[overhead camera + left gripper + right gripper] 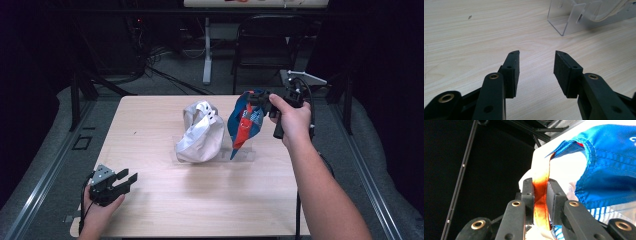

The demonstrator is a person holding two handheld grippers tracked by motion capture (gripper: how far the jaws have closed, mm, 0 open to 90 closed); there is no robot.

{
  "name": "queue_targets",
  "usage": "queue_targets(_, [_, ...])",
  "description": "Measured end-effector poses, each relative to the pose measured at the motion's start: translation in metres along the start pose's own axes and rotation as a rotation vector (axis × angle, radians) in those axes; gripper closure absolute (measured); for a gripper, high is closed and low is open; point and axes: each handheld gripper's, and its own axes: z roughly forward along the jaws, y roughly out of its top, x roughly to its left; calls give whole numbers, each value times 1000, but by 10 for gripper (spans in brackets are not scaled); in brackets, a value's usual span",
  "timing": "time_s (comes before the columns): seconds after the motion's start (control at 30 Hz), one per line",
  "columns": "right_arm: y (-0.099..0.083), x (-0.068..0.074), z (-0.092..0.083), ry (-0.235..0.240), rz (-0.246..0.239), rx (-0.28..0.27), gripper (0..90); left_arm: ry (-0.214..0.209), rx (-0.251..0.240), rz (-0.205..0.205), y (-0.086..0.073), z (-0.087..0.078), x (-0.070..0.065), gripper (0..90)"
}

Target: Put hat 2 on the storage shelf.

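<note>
Wooden table (150, 210), right gripper (540, 195) clamping blue bag's (245, 122) orange strap (541, 202), lettering unreadable

Lots of open tabletop (165, 200) along the near edge and the whole left side, so a gripper can slide in from there no problem. The middle is the crowded bit: white cap (200, 132) and blue cap (245, 122) sit side by side on a clear stand (240, 155), with just a narrow gap between them. The right gripper (260, 100) is clamped on the blue cap's orange strap (541, 195), so the right hand and forearm block that side. The left gripper (122, 181) sits open at the near left, bare wood in front of it up to the stand's corner (564, 27).
</note>
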Motion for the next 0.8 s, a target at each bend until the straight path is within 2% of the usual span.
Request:
queue_targets(0.03, [-2, -4, 2, -12, -3, 18, 779, 0, 0, 1, 0, 0, 0, 566])
queue_targets(0.17, [-6, -13, 6, -17, 9, 28, 779, 0, -2, 2, 0, 0, -1, 566])
queue_targets(0.33, [-12, -23, 8, -21, 27, 20, 777, -3, -1, 7, 1, 1, -2, 566])
queue_targets(0.5, [-14, -26, 2, -25, 12, 24, 765, -3, 0, 10, 1, 2, -3, 565])
queue_targets(0.8, [-19, -32, -14, -74, -22, -9, 696, -9, 0, 12, 3, 6, -4, 559])
